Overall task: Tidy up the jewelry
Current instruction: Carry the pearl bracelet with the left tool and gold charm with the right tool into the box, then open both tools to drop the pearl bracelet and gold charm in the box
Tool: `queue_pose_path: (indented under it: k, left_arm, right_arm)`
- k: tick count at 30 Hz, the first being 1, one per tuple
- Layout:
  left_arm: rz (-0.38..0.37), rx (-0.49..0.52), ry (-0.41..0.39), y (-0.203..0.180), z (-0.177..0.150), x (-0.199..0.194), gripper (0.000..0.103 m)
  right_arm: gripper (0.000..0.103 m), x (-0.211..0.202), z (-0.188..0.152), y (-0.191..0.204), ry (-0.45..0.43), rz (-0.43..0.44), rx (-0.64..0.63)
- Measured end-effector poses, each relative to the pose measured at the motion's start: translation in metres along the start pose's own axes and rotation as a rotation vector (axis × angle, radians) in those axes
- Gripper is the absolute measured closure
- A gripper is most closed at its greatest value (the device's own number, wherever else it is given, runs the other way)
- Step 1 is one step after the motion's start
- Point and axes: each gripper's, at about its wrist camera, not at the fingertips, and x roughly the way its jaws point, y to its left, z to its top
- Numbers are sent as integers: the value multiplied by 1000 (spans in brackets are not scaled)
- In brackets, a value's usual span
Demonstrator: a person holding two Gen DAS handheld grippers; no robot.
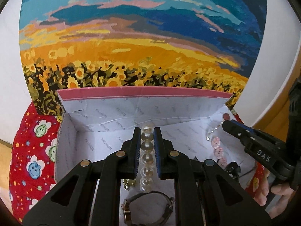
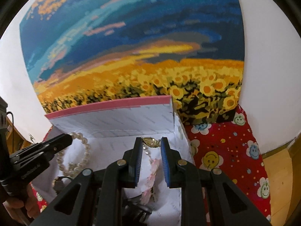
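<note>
Left hand-held gripper is pinching the white pearl-bead bracelet over the white paper-lined open box. Right hand-held gripper is hovering half-open, empty, at box's 3 o'clock side above pink flower-bead strand.

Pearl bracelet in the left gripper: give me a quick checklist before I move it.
1. Left gripper closed on the pearl bracelet: ok, beads sit between both pads.
2. Bracelet clear of the watch below: cannot tell, the lowest beads hang close to it.
3. Right gripper empty: ok, jaws open, nothing clamped.
4. Right gripper clear of the pink flower bracelet: not ok, the strand runs between its open fingers.
5. Box open: ok, lid upright at the back.
6. Grippers apart: ok, a gap shows in both views.
</note>
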Motion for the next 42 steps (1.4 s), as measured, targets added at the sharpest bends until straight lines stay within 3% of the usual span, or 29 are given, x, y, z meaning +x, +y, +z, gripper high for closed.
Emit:
queue_pose_path:
  k: [8,10,12,14,15,16,18,26,29,42]
  left_arm:
    - [42,-3,98,-4,-9,26,91]
    - [42,-9,106,-4,-10,27,91]
    - [45,-24,103,-4,-11,26,89]
    - [40,-37,109,-4,-12,23,81]
    - [36,-40,108,-5,-13,21,72]
    - [32,-40,100,-6,-13,17,57]
    - [34,-31,70,-9,-13,7,42]
    - [44,40,29,-29,-15,-32,42]
    - [49,42,39,-29,-19,-48,42]
    - [83,40,49,-14,-63,-124,42]
  right_arm:
    - [79,13,-4,-9,31,-8,42]
    - [75,11,-5,-8,30,-5,46]
    - [61,7,-4,-7,22,1,46]
    - [57,0,-3,-7,7,11,51]
    - [57,-3,-3,-7,4,17,53]
    - [57,-6,-2,-6,2,24,56]
    - [55,-13,-3,-5,-7,32,57]
    - [53,-47,-6,3,-38,53,38]
    - [46,-62,-11,9,-43,56,29]
    - [43,-121,-67,22,-32,57,22]
